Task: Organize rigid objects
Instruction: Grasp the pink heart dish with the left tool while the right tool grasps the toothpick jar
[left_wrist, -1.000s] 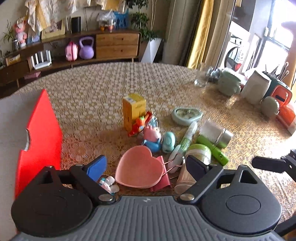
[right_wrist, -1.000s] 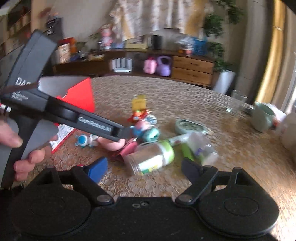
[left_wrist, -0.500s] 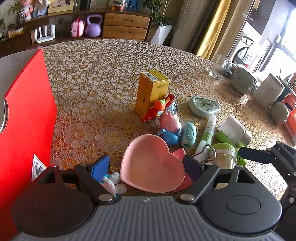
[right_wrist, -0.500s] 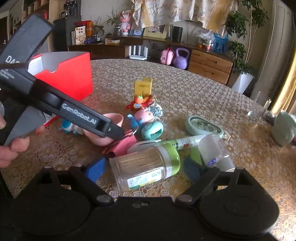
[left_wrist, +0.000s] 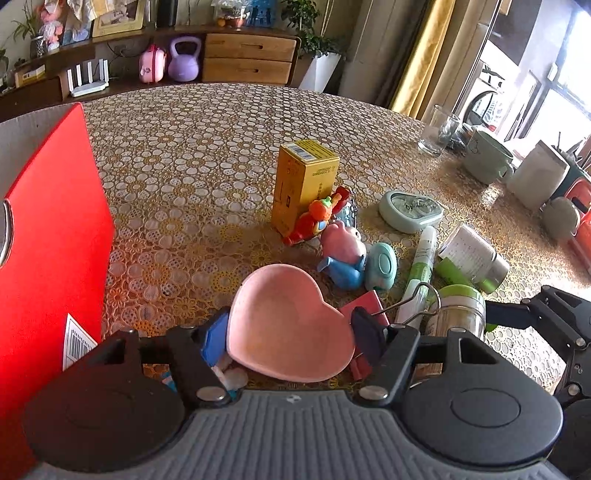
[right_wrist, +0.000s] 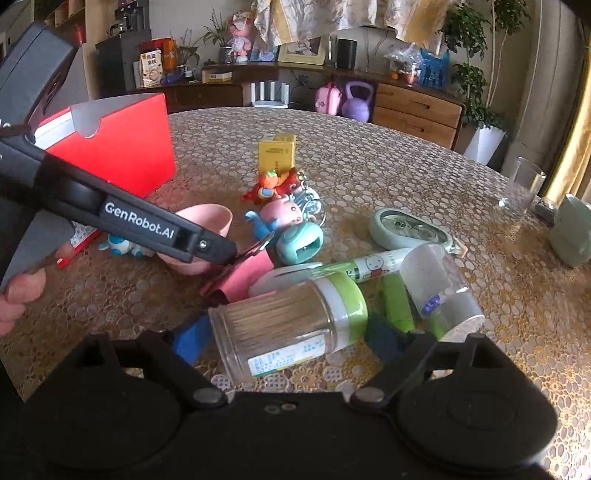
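Note:
A pink heart-shaped dish (left_wrist: 284, 325) lies between the fingers of my left gripper (left_wrist: 290, 332), whose pads touch its two sides. The dish also shows in the right wrist view (right_wrist: 207, 225), behind the left gripper's arm. A clear jar with a green lid (right_wrist: 288, 325), full of toothpicks, lies on its side between the fingers of my right gripper (right_wrist: 291, 338). The pads are close to its sides; contact is unclear. The jar shows in the left wrist view (left_wrist: 460, 314) too.
A red box (left_wrist: 48, 236) stands at the left. A clutter lies in the middle: a yellow carton (left_wrist: 303, 188), a pig toy (left_wrist: 343, 254), a pink binder clip (right_wrist: 240, 277), a green tube (right_wrist: 369, 266), a mint case (left_wrist: 410, 210). A glass (right_wrist: 521, 188) and mugs stand far right.
Both grippers moved forward and down. The left closed in on the pink dish; the right came around the toothpick jar.

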